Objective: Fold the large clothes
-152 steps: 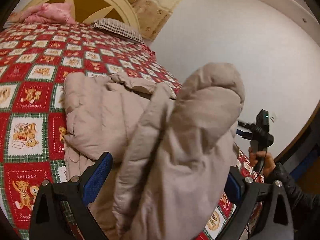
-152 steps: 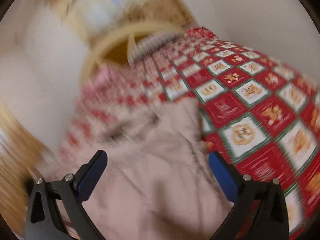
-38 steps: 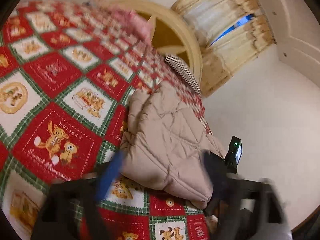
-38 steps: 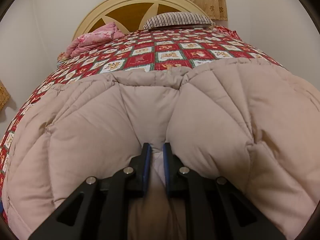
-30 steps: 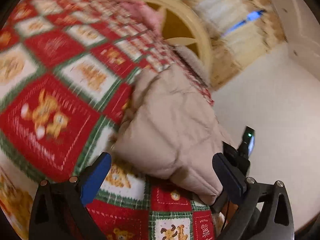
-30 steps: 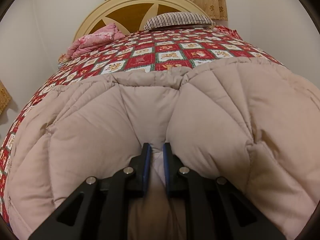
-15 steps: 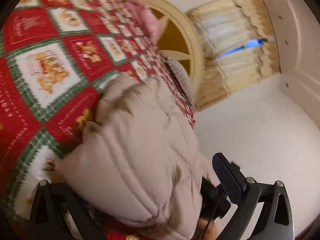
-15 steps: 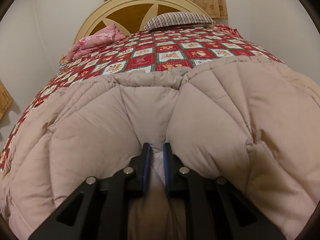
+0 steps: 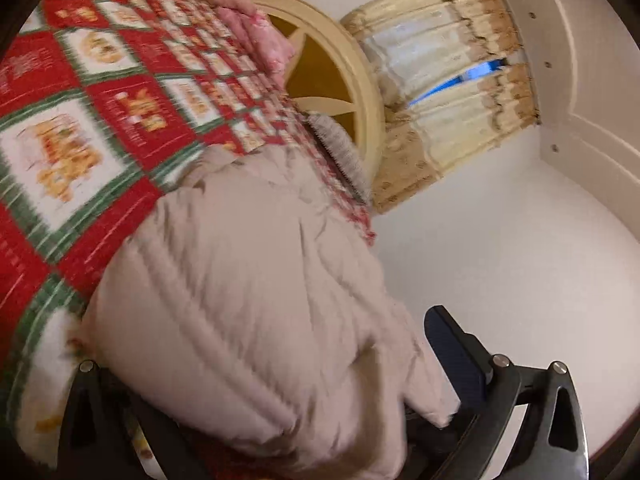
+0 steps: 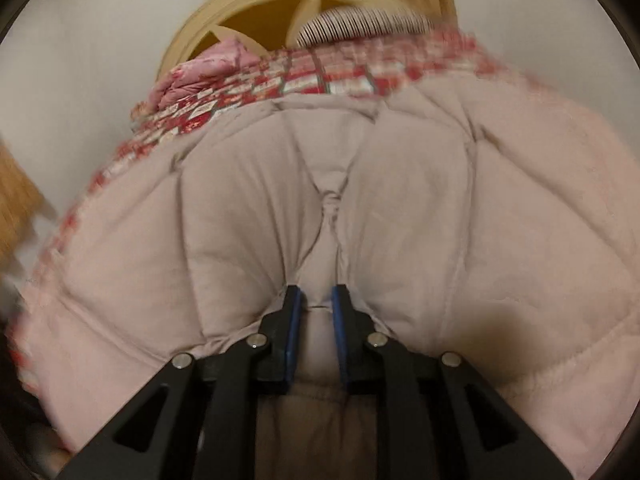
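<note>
A beige quilted puffer jacket [image 9: 240, 280] lies bunched on the red and green patchwork bedspread [image 9: 80, 120], near the bed's edge. My left gripper [image 9: 324, 336] stands open against the jacket. The bulk of the jacket fills the space between its jaws and hides the left finger; the right blue pad [image 9: 452, 356] is free. In the right wrist view the jacket [image 10: 500, 220] fills the frame. My right gripper [image 10: 316, 300] holds a puckered fold of it between its blue pads, and its jaws are opening.
A cream and wood headboard [image 9: 360, 92] stands at the far end, with a striped pillow [image 9: 340, 148] and a pink blanket [image 9: 260, 36] in front of it. Beige curtains [image 9: 448, 92] hang beside it. A white wall [image 9: 520, 260] runs along the bed's right side.
The left gripper has swung in toward the jacket, which now bulges between its jaws. The right gripper has shifted, its view now low and blurred, and its pads stand slightly wider apart.
</note>
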Motion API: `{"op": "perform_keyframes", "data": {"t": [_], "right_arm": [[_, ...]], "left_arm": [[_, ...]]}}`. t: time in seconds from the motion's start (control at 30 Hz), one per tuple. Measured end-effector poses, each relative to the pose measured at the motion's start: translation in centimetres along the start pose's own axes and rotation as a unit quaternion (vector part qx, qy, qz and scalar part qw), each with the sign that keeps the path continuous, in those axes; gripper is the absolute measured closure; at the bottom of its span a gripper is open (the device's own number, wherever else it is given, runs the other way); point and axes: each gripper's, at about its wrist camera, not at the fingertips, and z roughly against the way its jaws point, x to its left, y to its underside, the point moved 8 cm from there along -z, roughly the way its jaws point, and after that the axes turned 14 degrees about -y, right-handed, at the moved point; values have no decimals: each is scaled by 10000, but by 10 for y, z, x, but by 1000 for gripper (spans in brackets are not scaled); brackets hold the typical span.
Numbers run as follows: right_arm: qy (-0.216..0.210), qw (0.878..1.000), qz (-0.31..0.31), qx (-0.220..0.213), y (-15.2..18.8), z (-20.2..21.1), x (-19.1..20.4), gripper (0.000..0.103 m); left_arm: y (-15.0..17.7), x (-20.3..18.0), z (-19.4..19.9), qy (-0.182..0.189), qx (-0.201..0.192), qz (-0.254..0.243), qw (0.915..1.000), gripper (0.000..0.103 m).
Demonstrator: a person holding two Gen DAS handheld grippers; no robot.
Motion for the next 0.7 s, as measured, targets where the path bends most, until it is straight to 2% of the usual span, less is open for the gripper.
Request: {"op": "perform_keyframes", "data": {"t": [0.03,0.1,0.23,0.3,0.33,0.37,0.47,0.6,0.67,0.7], "right_arm": [[44,9999,-62,83,1,-4,4,82],[-133,9992,-330,160,0,-9,6,82],[-1277,9851,-1116,276,5,-15,4,82],[-1600,9773,-1327,411,9,-15,9,82],[-1666,9757,-1350,456,9,-13,12,82],[-1727,9744,-1355,490,11,-11,18,82],[-2059,9655,-1488,563,20,-11,38,83],[-2809,9417,-1670,796,38,-12,91,87],[-3395,9200,-1678,1006,52,-8,133,90],[-3800,9006,-1791,1114,61,-4,160,91]], "left_arm": [[-3,-6,1,128,3,-119,9998,2],[-7,-21,0,339,95,-463,9983,2],[-1,-57,-1,869,469,-1192,9879,8],[4,-75,10,1170,566,-1382,9818,16],[5,-84,19,1294,605,-1518,9780,24],[5,-90,25,1367,631,-1607,9755,27],[11,-105,46,1460,646,-2012,9664,27],[13,-106,72,1697,732,-1937,9635,27],[14,-110,96,1767,738,-2156,9575,27],[15,-112,108,1759,722,-2290,9547,27]]}}
